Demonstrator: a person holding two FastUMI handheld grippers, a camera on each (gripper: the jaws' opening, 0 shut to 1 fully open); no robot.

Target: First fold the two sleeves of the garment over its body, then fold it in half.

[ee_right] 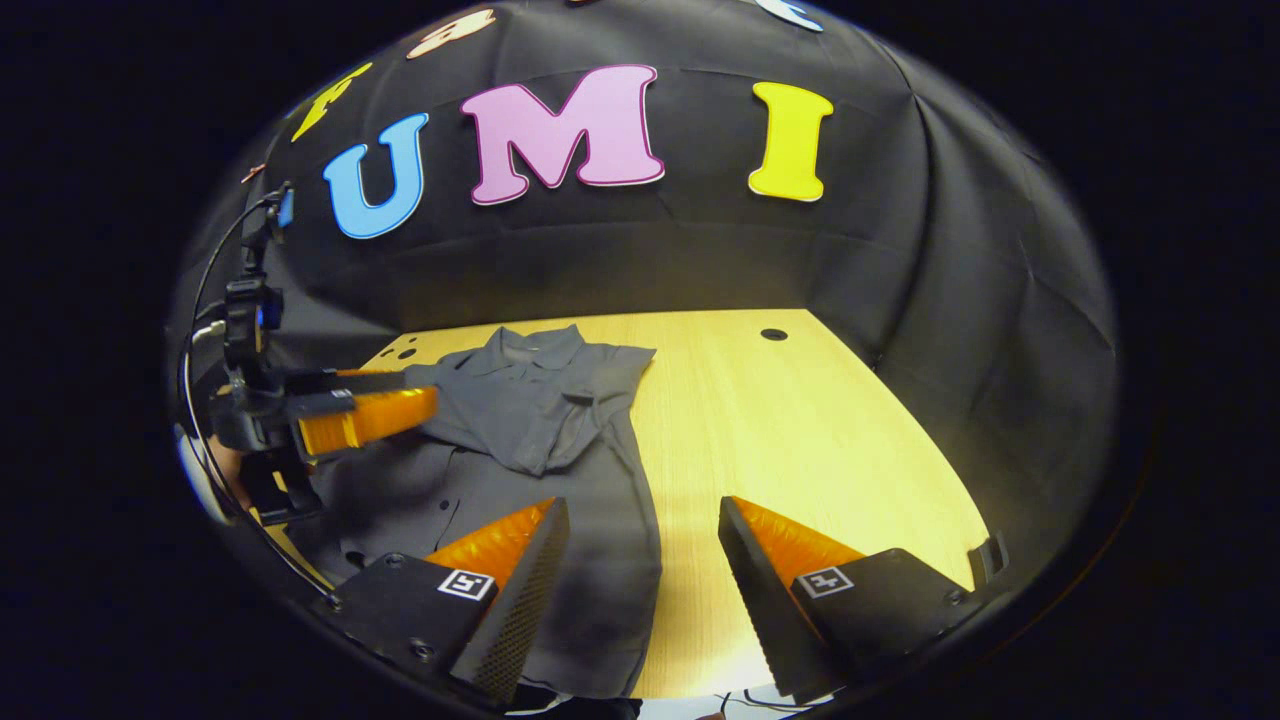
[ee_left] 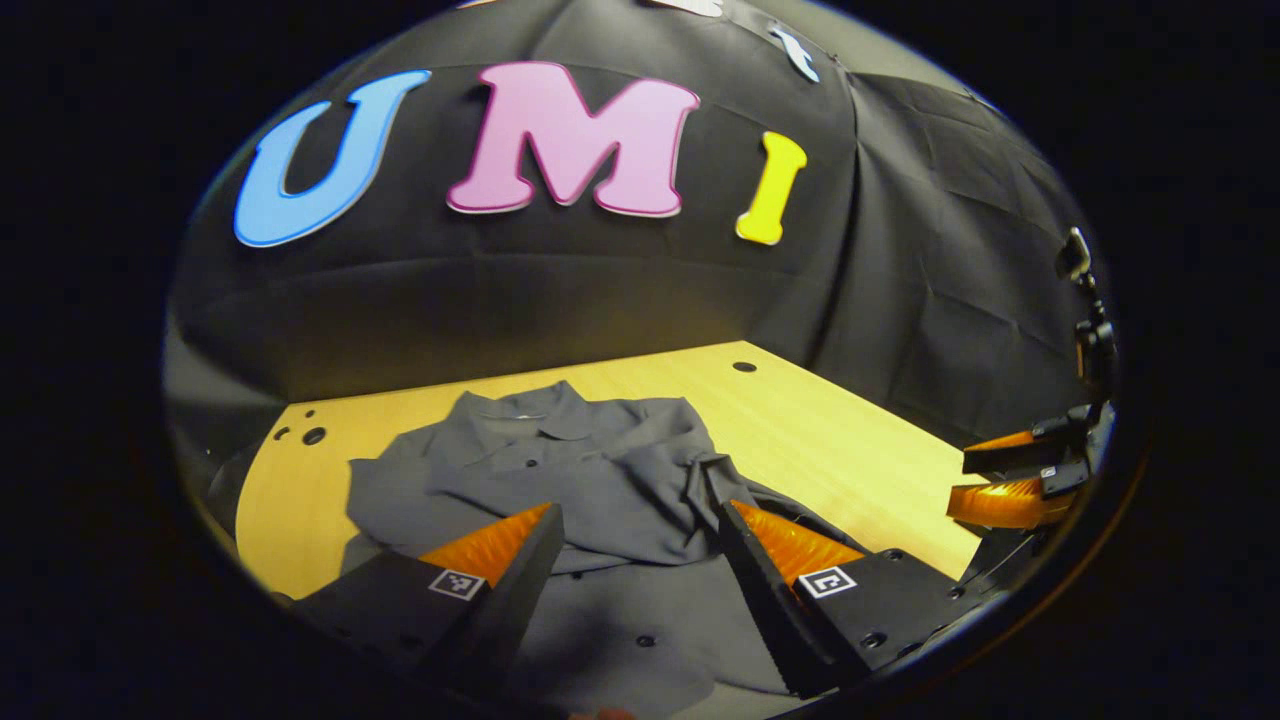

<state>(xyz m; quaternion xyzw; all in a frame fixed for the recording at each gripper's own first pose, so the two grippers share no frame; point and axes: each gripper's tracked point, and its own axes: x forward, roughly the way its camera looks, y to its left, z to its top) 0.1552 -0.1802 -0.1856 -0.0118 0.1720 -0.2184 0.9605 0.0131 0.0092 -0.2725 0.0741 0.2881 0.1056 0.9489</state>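
shirt (ee_left: 590,480) flat on table (ee_left: 830,430), one sleeve folded over | left claw (ee_left: 640,560) agape, empty; right claw (ee_right: 640,560) agape, empty

Before me lies a pale wooden tabletop (ee_left: 850,440), its grain running away from me. A dark round hole (ee_left: 743,367) sits near its far edge, and a few smaller holes (ee_left: 313,435) cluster at its far left corner. Black cloth (ee_left: 930,330) hangs in creased folds behind and to the right of the tabletop, meeting its edges.
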